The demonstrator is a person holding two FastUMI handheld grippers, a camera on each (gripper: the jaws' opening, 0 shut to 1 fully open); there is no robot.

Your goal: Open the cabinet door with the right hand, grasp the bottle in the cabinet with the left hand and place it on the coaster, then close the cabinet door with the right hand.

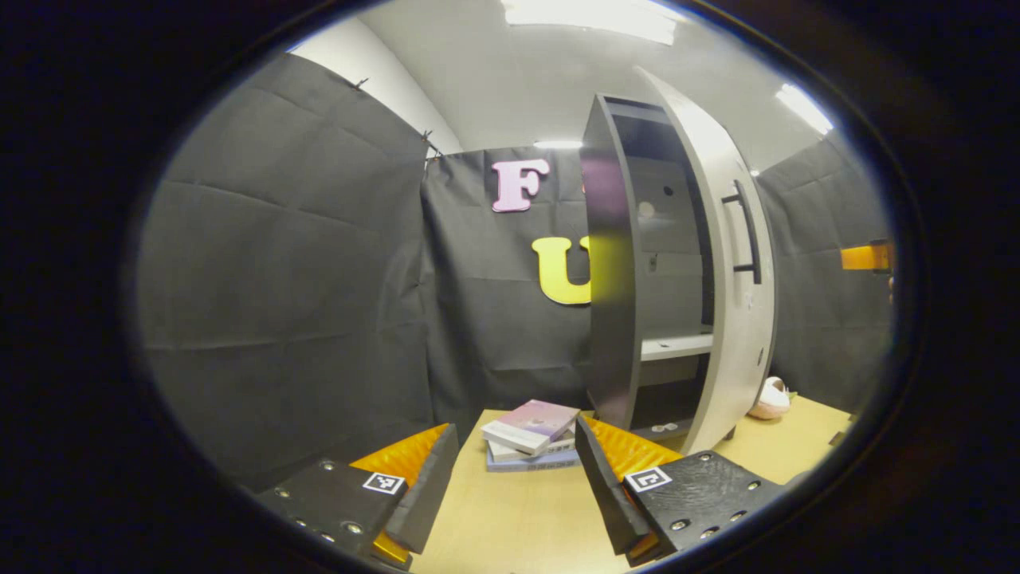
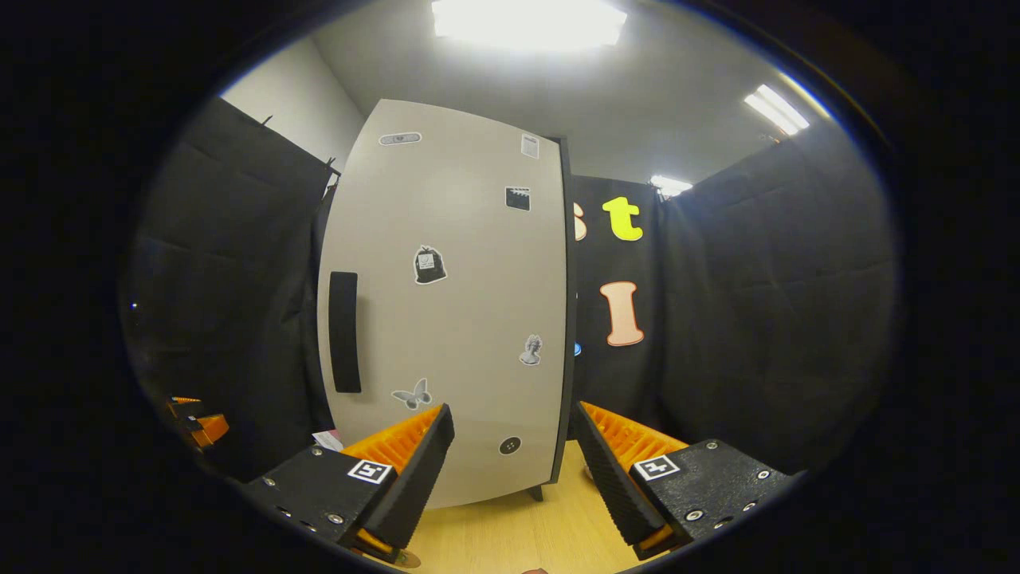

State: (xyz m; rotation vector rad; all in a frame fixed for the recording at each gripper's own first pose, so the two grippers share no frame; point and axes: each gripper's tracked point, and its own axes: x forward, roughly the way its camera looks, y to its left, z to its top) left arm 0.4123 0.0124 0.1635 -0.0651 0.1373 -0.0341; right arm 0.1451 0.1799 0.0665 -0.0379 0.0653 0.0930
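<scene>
Left gripper (image 1: 516, 478): fingers apart, empty; books (image 1: 532, 434) between fingertips | Right gripper (image 2: 514, 462): fingers spread, empty; cabinet door (image 2: 446, 303) ajar, just ahead of left finger

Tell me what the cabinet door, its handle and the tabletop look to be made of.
Cabinet door: a smooth matte panel in pale grey, probably painted or laminated board; flat, even surface with stickers on it. Handle: a dark matte bar, metal or plastic, the look leaves it open. Tabletop: light wood or wood-look laminate, with faint grain lines.
</scene>
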